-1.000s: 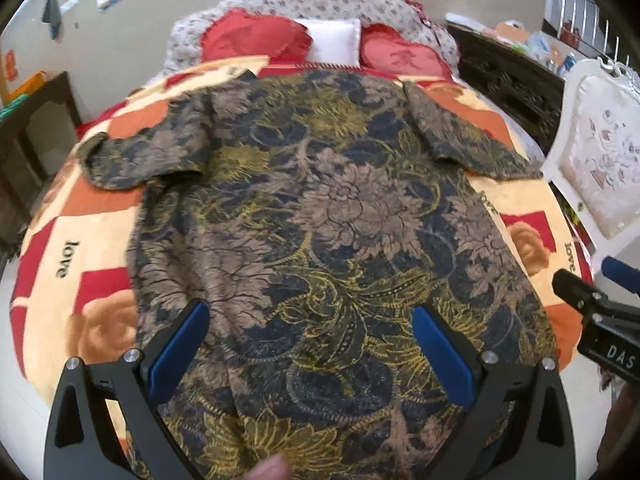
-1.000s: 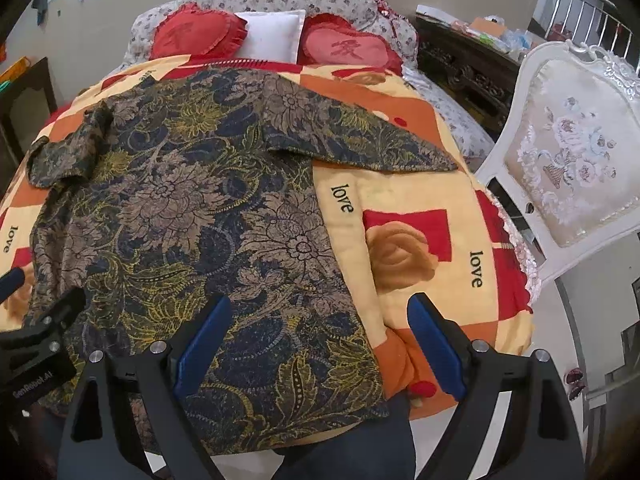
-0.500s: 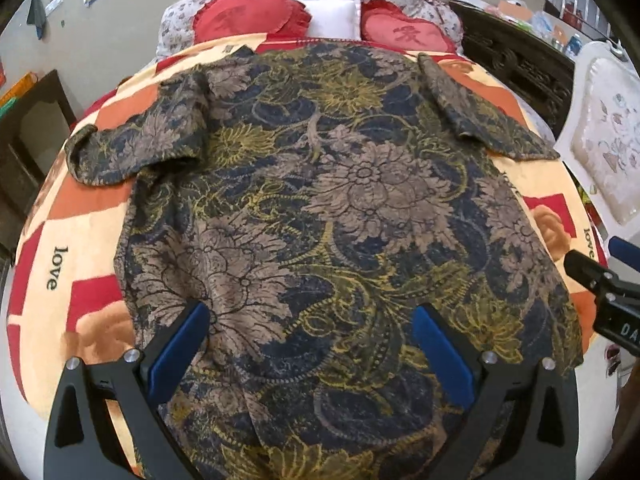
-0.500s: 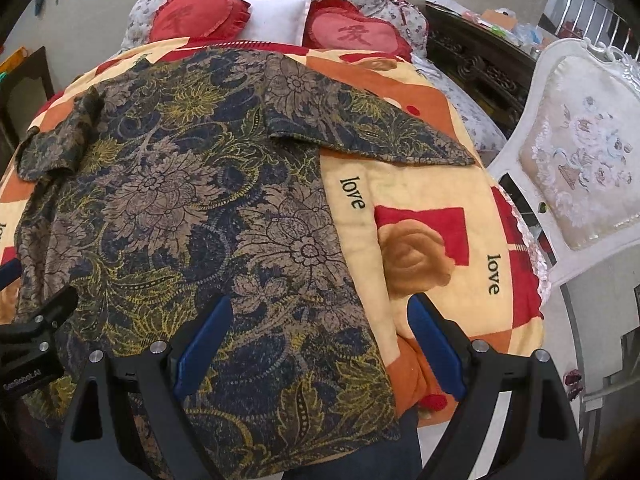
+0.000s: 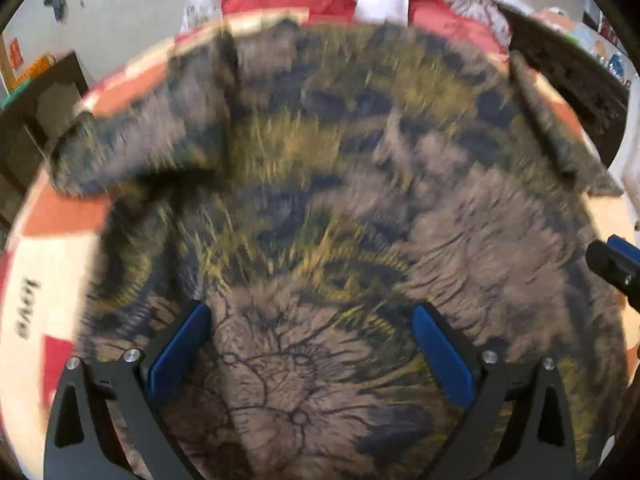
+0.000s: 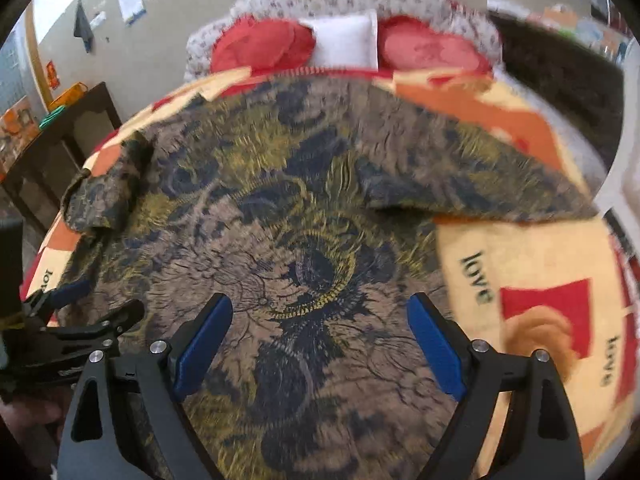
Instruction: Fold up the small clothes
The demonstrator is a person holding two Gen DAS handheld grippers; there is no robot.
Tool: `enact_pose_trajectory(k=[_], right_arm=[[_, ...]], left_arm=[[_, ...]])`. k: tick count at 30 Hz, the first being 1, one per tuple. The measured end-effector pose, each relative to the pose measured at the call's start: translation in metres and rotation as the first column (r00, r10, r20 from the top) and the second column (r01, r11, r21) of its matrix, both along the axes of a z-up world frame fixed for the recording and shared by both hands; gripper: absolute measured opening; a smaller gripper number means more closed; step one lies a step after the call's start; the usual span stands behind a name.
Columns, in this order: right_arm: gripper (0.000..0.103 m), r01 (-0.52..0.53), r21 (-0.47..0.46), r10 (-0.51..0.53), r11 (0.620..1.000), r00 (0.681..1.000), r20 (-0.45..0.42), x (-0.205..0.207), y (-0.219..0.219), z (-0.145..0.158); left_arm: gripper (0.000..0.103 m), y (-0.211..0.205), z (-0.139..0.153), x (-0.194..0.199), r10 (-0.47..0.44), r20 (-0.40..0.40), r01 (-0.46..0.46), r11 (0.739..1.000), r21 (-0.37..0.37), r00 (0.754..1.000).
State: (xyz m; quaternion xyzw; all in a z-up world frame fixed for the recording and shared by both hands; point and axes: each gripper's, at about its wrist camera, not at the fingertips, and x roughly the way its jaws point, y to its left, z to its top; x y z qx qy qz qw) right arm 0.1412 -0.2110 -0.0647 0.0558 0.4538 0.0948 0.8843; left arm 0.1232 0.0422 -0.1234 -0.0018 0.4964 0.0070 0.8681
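Observation:
A dark floral shirt (image 5: 340, 200), blue, brown and gold, lies spread flat on the bed, sleeves out to both sides; it also shows in the right wrist view (image 6: 304, 220). Its left sleeve (image 6: 104, 192) is crumpled, its right sleeve (image 6: 480, 184) lies flat. My left gripper (image 5: 310, 344) is open, low over the shirt's lower body. My right gripper (image 6: 320, 336) is open over the shirt's lower right part. The left gripper shows at the left edge of the right wrist view (image 6: 80, 320). Both views are motion-blurred.
The bed has an orange, cream and red "love" blanket (image 6: 540, 280), with red heart cushions (image 6: 260, 46) and a white pillow (image 6: 346, 40) at the head. A dark wooden cabinet (image 6: 68, 132) stands left of the bed, dark furniture (image 5: 576, 80) to the right.
Both grippers have moved forward and lower over the shirt, which now fills more of each view. The right gripper has shifted left onto the shirt. Both stay open.

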Motion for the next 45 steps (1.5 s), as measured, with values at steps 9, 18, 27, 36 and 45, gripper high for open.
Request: enact_pose_trajectory(k=[9, 18, 27, 36, 45], right_arm=[[0.103, -0.043, -0.167, 0.041, 0.985, 0.999, -0.016, -0.001, 0.021, -0.058], [0.103, -0.034, -0.136, 0.032, 0.99, 0.999, -0.014, -0.001, 0.017, -0.061], [0.103, -0.03, -0.149, 0.031, 0.988, 1.0, 0.0, -0.004, 0.018, -0.06], [0.103, -0.029, -0.148, 0.03, 0.989, 1.0, 0.006, -0.003, 0.017, -0.061], [0.103, -0.029, -0.148, 0.031, 0.989, 1.0, 0.006, -0.002, 0.017, -0.061]], left_arm=[[0.103, -0.002, -0.004, -0.013, 0.007, 0.061, -0.008, 1.0, 0.019, 0.998], [0.099, 0.032, 0.044, 0.004, 0.01, 0.055, -0.007, 0.999, -0.051, 0.998], [0.103, 0.2, 0.107, 0.073, 0.163, 0.182, -0.175, 0.983, 0.053, 0.97], [0.089, 0.301, 0.063, 0.158, 0.284, 0.0, -0.284, 0.959, -0.008, 0.959], [0.062, 0.328, 0.048, 0.166, 0.39, 0.013, -0.39, 0.917, 0.086, 0.921]])
